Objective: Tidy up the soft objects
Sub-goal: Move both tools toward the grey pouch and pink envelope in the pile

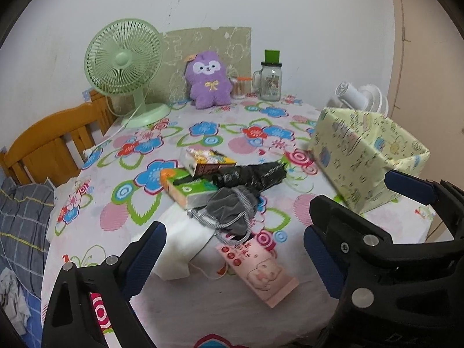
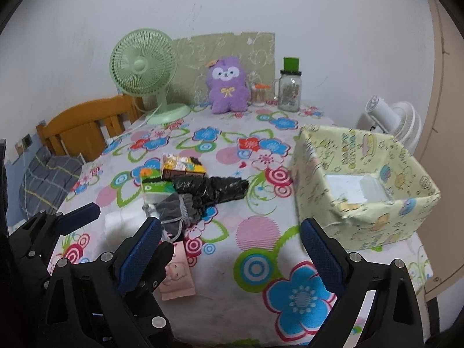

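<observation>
A pile lies mid-table: a grey drawstring pouch (image 1: 229, 206) (image 2: 179, 206), a black plastic bag roll (image 1: 249, 175), a green tissue pack (image 1: 188, 188), a brown snack box (image 1: 208, 161), a white cloth (image 1: 179, 246) and a pink pack (image 1: 261, 272). A purple plush (image 1: 207, 79) (image 2: 227, 85) sits upright at the far edge. My left gripper (image 1: 232, 261) hangs open just short of the pouch, over the pink pack. My right gripper (image 2: 229, 255) is open and empty, beside the left one on its right. The yellow patterned box (image 2: 362, 179) stands open at the right.
A green fan (image 1: 124, 63), a glass mug jar (image 1: 271, 82) and a small orange-lidded jar (image 1: 239, 87) line the back. A white fan (image 2: 391, 119) stands behind the box. A wooden chair (image 1: 49, 142) and checked bedding (image 1: 23, 220) are left of the floral tablecloth (image 2: 261, 232).
</observation>
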